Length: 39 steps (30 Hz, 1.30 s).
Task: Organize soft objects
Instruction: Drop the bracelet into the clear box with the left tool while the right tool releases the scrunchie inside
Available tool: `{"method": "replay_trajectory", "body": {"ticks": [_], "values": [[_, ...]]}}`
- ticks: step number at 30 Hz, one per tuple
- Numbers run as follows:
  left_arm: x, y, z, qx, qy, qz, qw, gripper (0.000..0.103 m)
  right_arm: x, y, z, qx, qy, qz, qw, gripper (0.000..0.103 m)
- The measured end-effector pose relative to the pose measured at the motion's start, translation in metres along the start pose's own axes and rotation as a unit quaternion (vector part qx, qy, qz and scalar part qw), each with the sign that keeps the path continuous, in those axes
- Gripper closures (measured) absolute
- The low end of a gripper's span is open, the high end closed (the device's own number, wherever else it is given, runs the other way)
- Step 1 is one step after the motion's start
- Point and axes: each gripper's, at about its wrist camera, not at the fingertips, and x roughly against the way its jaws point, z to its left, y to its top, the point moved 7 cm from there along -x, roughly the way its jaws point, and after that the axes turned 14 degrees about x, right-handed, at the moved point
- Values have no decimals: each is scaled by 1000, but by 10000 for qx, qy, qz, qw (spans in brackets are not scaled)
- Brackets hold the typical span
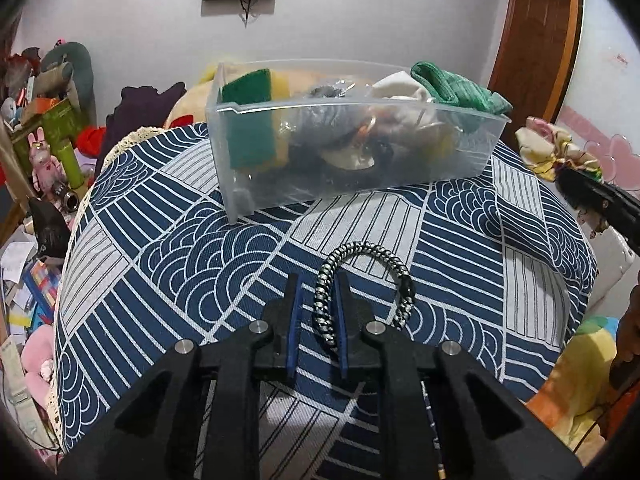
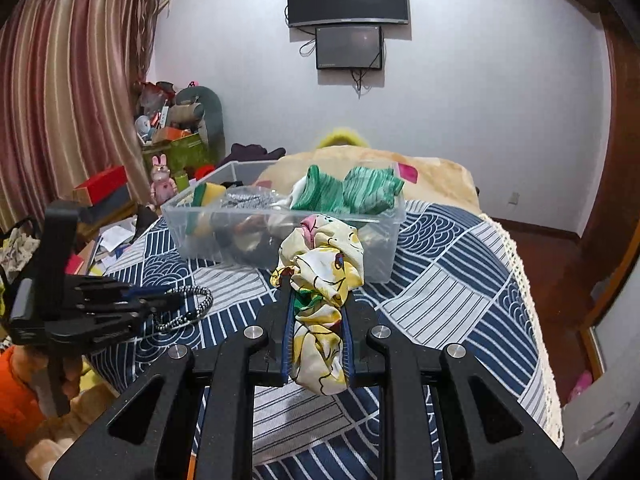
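Soft objects: your right hand-held gripper is clamped on the yellow printed scrunchie, held above the patterned cover just short of the clear bin. Your left hand-held gripper has the braided cord loop between its fingers, low over the cover; jaws look only partly closed, so that grip reads loose. Bin already holds a sponge and green cloth. Risks: the loop slipping out on lift, and the scrunchie catching on the bin's near rim, nudging the light bin.
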Motion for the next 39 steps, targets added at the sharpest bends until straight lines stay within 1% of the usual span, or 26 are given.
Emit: {"method": "replay_trajectory", "body": {"ticks": [2, 4, 8, 12, 16, 20, 23, 27, 30, 33, 39], "values": [[2, 1, 1, 46, 18, -67, 10000, 97, -2, -2, 0, -32, 44, 29, 10000, 86], [5, 2, 2, 86, -4, -123, 9999, 97, -4, -3, 1, -42, 71, 55, 10000, 86], [22, 12, -2, 48, 1, -419, 9991, 97, -4, 2, 2, 15, 90, 17, 10000, 86], [42, 33, -9, -62, -25, -784, 9969, 97, -3, 19, -1, 138, 41, -135, 9998, 86], [56, 57, -20, -196, -94, -1060, 9941, 97, 1, 44, -4, 272, -45, -397, 9988, 86], [65, 81, -32, -325, -86, -1323, 9906, 97, -2, 64, -1, 364, -56, -609, 9975, 86], [67, 94, -36, -317, -82, -1477, 9885, 97, -9, 73, 1, 368, -28, -679, 9970, 86], [60, 108, -35, -181, -100, -1537, 9879, 97, -24, 82, 4, 246, 51, -716, 9971, 86], [50, 116, -32, -90, -36, -1567, 9876, 97, -37, 86, 4, 198, 68, -663, 9976, 86], [37, 123, -29, -1, 12, -1539, 9881, 97, -50, 86, 4, 168, 125, -550, 9983, 86], [15, 125, -22, 68, 58, -1403, 9901, 97, -76, 79, 7, 81, 293, -252, 9992, 86]]}}
